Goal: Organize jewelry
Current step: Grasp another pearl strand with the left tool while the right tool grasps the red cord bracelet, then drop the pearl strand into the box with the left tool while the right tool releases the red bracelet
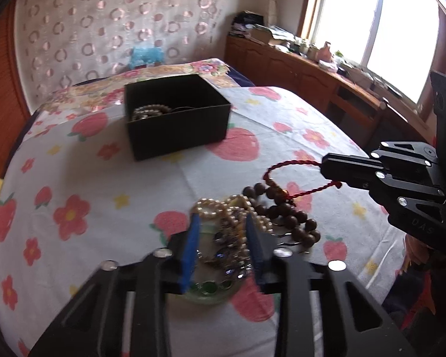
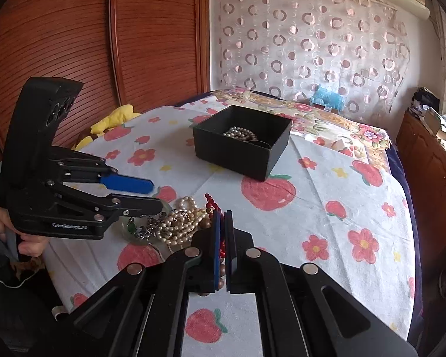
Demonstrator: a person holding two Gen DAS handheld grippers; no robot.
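A black open box (image 1: 175, 116) (image 2: 242, 141) holding a pearl strand (image 2: 239, 133) sits on the strawberry-print cloth. Nearer lies a pile of jewelry: pearl necklaces (image 1: 223, 211) (image 2: 180, 223), a green glass bangle (image 1: 208, 290), and brown wooden beads (image 1: 285, 211). My left gripper (image 1: 223, 223) (image 2: 156, 196) is open, its blue fingers either side of the pearls. My right gripper (image 2: 222, 217) (image 1: 324, 168) is shut on the red cord (image 1: 294, 163) tied to the wooden beads.
The bed's cloth (image 1: 104, 196) runs to a wooden wardrobe (image 2: 74, 35) on the left and a wooden sideboard (image 1: 312, 74) under the window on the right. A yellow cushion (image 2: 113, 122) lies at the bed's left edge.
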